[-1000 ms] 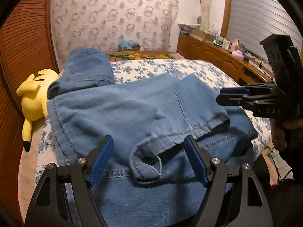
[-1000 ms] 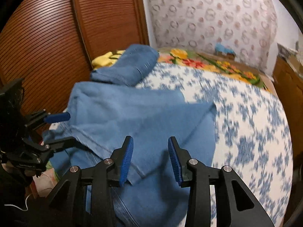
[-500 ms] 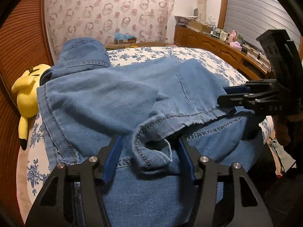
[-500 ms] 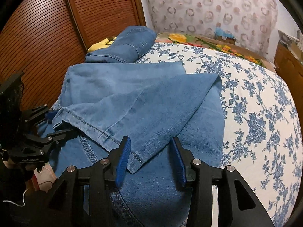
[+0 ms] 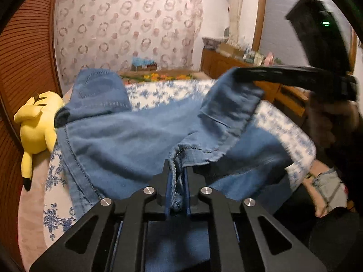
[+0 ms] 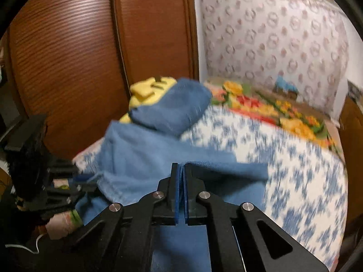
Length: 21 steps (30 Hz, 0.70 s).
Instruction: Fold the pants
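Blue denim pants (image 5: 127,145) lie on the bed, folded over, with the waist end (image 5: 99,93) at the far left. My left gripper (image 5: 176,181) is shut on the stitched hem of a leg. My right gripper (image 6: 180,181) is shut on the other hem corner (image 6: 226,172). In the left wrist view the right gripper (image 5: 240,74) holds its hem corner raised above the bed. The left gripper also shows in the right wrist view (image 6: 79,181), at the left, pinching denim.
The bed has a blue-flowered white sheet (image 6: 295,170) and a flowered blanket (image 6: 272,108) at the far end. A yellow plush toy (image 5: 37,117) lies at the bed's left edge by the wooden wardrobe (image 6: 79,56). A wooden dresser (image 5: 229,65) stands on the right.
Both grippers have closed on the leg hems. The right gripper has lifted its corner up off the bed, and both views have moved and blurred.
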Tool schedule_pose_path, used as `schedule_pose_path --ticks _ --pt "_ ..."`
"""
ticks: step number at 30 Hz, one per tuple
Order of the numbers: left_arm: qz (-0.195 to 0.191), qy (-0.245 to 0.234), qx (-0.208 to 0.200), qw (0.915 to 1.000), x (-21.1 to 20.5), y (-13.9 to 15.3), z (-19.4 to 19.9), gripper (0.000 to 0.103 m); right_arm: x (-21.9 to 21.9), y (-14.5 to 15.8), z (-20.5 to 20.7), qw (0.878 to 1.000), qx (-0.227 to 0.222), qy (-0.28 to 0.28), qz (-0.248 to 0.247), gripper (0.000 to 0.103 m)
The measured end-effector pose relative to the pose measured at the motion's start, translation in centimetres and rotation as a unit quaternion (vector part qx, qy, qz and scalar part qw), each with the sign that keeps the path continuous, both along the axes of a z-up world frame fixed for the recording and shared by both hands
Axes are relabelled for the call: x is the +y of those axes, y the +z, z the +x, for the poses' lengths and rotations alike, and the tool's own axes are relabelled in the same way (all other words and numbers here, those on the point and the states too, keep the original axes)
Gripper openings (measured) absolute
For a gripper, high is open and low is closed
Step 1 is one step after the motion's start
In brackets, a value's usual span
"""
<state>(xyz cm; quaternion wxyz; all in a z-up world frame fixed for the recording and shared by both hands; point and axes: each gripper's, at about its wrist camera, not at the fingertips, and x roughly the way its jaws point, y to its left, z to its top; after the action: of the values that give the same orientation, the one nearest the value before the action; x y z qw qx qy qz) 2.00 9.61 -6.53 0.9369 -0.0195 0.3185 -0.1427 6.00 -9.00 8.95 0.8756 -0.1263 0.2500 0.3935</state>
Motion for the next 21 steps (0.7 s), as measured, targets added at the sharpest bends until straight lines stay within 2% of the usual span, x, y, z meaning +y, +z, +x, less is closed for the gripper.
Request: schedule_pose_path --ticks 2,6,10,15,21 --pt "-0.019 -0.011 -0.016 0.9996 0.4 1.3 -1.0 0.01 0.6 1.5 0.0 1.0 -0.018 0.009 0.01 0.002" --pt "-0.017 0.003 -0.034 0.9993 1.0 3.1 -2.6 0.01 1.7 3.7 0.2 0.998 -0.037 0.036 0.031 0.002" --pt "-0.012 0.019 -0.039 0.999 2.2 3.6 -3.4 0.01 4.7 4.7 0.9 0.997 -0.042 0.062 0.031 0.002" --pt "-0.017 0.047 -0.007 0.9987 4.1 1.5 -3.6 0.01 9.4 3.2 2.5 0.995 -0.048 0.091 -0.008 0.002" --pt "-0.019 0.062 0.038 0.9972 5.4 -1.7 -3.9 0.01 15.1 -0.9 4.9 0.992 0.004 0.114 -0.049 0.002"
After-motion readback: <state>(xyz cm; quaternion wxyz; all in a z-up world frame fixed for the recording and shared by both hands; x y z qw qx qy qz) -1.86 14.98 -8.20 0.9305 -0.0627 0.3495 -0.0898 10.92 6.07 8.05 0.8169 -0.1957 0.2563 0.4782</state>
